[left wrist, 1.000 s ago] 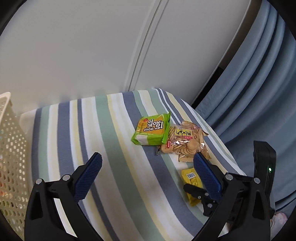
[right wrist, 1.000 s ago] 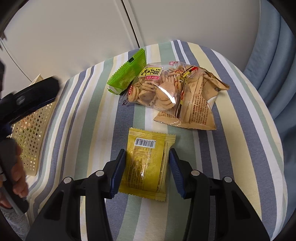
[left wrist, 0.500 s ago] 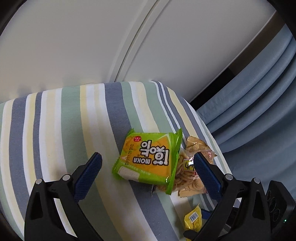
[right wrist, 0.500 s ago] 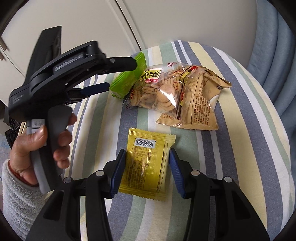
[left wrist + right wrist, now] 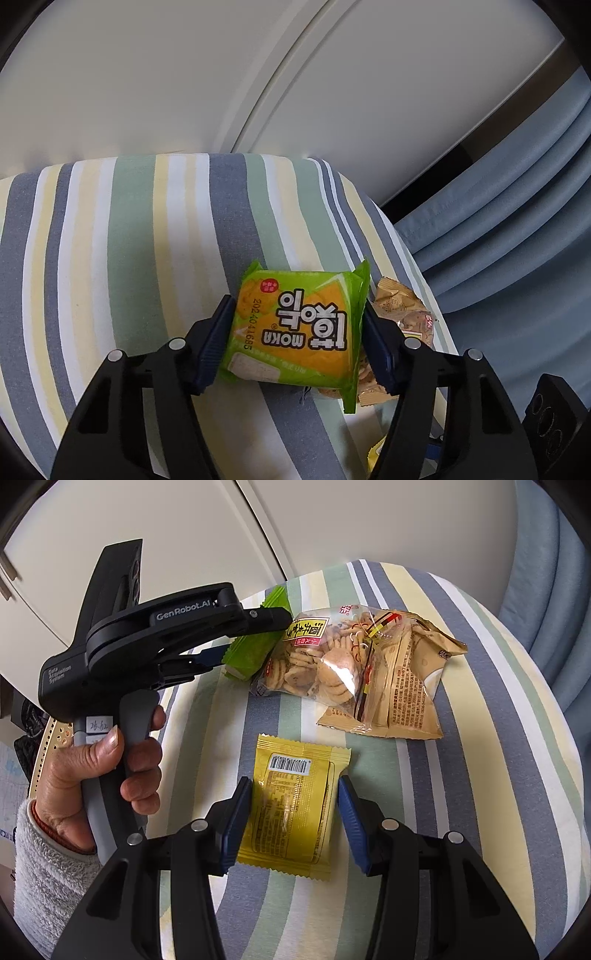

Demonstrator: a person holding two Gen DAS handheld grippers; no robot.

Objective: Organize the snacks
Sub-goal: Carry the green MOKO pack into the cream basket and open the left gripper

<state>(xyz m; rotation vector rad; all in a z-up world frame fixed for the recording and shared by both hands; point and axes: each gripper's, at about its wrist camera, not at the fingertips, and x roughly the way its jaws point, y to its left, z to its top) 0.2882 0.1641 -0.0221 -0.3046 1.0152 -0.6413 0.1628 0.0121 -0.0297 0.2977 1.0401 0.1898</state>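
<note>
Cookies [image 5: 332, 664], the largest bag, lie at the cloth's [image 5: 129, 240] far side: crinkly, brittle, best pinched at a seam. Beside them the green pack [image 5: 295, 328], light and puffy, sits between the left gripper's [image 5: 295, 343] pads, seemingly pinched at its sides. The slick, flat yellow sachet [image 5: 291, 805] lies between the right gripper's [image 5: 295, 819] half-open pads, apparently ungripped. A basket [image 5: 48, 746] is mostly hidden behind the hand [image 5: 99, 771].
</note>
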